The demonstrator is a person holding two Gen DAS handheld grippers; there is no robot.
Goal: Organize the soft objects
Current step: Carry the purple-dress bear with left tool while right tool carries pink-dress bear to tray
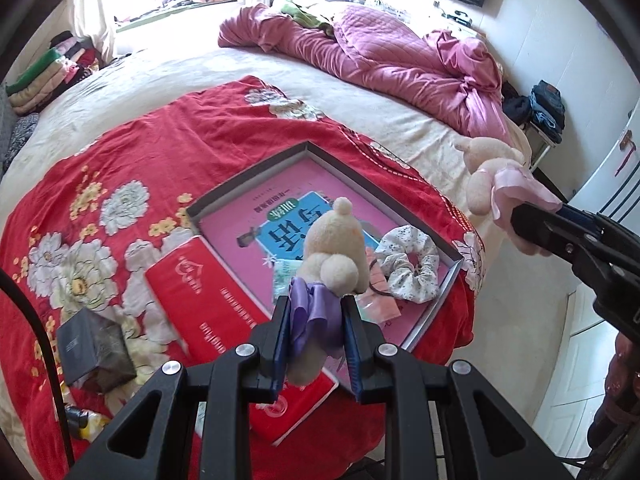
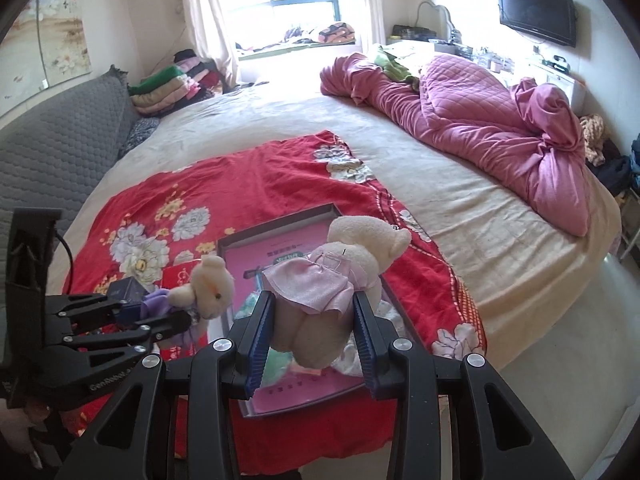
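My left gripper [image 1: 316, 320] is shut on the purple dress of a cream teddy bear [image 1: 336, 252], which hangs above the grey shallow box [image 1: 256, 168]. In the right wrist view that bear [image 2: 212, 284] and left gripper [image 2: 160, 314] sit at the lower left. A second cream bear in a pink dress [image 2: 352, 256] is held by my right gripper [image 2: 314, 316], shut on its body over the box [image 2: 280, 218]. From the left wrist view, this pink-dressed bear [image 1: 492, 176] and the right gripper [image 1: 524, 220] hang past the box's right corner. A floral scrunchie [image 1: 408, 268] lies inside the box.
The box holds a pink book [image 1: 248, 216] and rests on a red flowered cloth [image 1: 120, 184] on the bed. A red booklet [image 1: 200, 292] and a small dark box [image 1: 96, 352] lie beside it. A pink quilt [image 2: 480, 120] is bunched at the far right.
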